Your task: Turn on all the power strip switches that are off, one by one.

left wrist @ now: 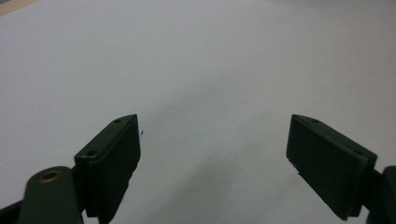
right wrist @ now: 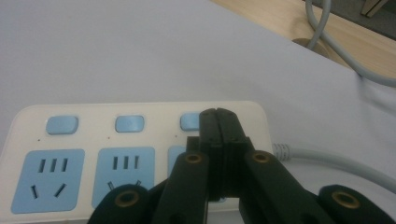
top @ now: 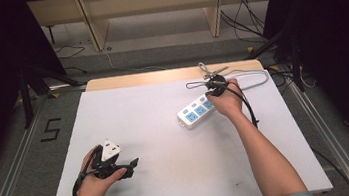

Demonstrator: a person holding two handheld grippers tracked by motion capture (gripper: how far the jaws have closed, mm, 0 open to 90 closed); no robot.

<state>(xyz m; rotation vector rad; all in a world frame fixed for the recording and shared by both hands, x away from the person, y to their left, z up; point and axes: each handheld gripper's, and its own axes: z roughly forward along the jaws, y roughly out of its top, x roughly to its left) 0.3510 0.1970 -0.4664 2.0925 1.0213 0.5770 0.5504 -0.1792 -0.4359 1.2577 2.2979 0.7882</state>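
My right claw [right wrist: 218, 114] is fully closed with nothing between its jaws, its tip right over the third switch [right wrist: 190, 121] of the white power strip [right wrist: 93, 154], the one nearest the cord end. I judge the step in hand to be pressing that switch; whether the tip already touches it I cannot tell. Two more switches lie off to my tip's left. Next I need a short, straight push down, staying on the button and off the socket below. My left claw [left wrist: 215, 163] stands wide open and empty over bare table [left wrist: 196, 56], well apart.
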